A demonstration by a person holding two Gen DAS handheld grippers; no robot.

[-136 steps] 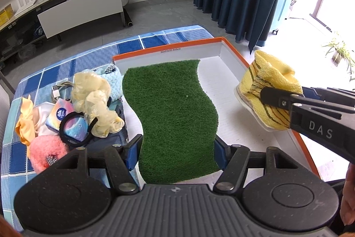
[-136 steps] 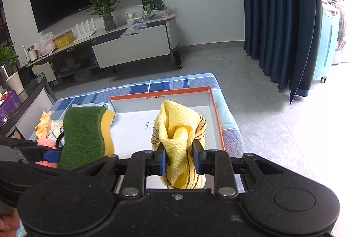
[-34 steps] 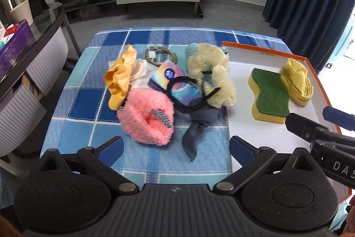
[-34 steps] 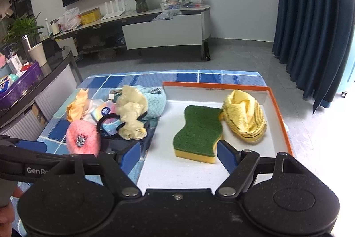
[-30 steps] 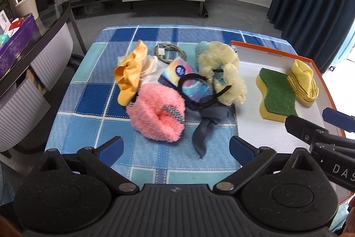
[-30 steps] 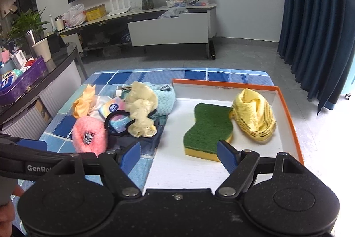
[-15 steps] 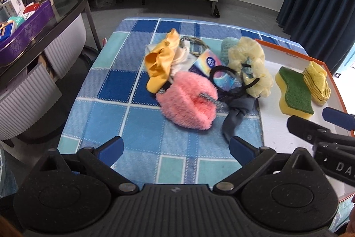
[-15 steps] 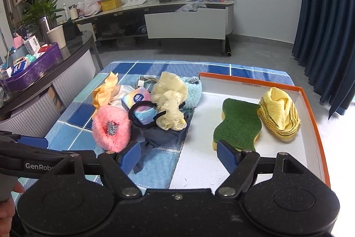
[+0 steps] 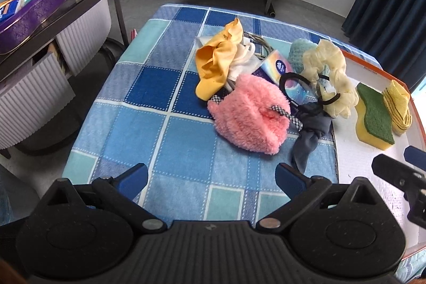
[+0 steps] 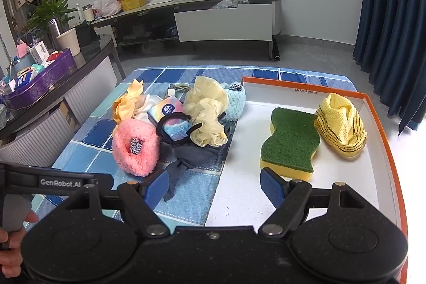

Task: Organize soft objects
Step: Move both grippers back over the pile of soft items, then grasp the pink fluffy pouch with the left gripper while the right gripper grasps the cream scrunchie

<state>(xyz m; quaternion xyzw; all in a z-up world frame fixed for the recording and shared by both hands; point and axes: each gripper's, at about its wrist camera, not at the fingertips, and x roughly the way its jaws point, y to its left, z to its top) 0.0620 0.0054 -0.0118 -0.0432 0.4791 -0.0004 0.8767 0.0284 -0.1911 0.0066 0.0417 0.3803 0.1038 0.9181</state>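
A white tray with an orange rim (image 10: 383,140) (image 9: 372,68) holds a green-topped yellow sponge (image 10: 291,139) (image 9: 374,116) and a folded yellow cloth (image 10: 342,121) (image 9: 399,104). Left of the tray lies a heap on the blue checked cloth: a pink fluffy item (image 9: 250,116) (image 10: 135,148), an orange scrunchie (image 9: 217,63), a cream scrunchie (image 9: 332,71) (image 10: 207,111), a black hairband (image 10: 174,129) and a grey fabric piece (image 9: 310,137). My left gripper (image 9: 210,178) is open above the cloth, short of the pink item. My right gripper (image 10: 214,186) is open at the tray's near-left edge.
A tissue pack (image 10: 169,108), a pale blue knitted item (image 10: 235,100) and a cable (image 9: 257,40) sit in the heap. A dark side table with a purple box (image 9: 32,9) stands left. A TV console (image 10: 226,17) and dark curtains (image 10: 394,17) lie beyond.
The sponge and yellow cloth, held 4.5 s ago, now lie in the tray with both grippers open. Both grippers have since pulled back and leftward; the heap sits further right in the left wrist view.
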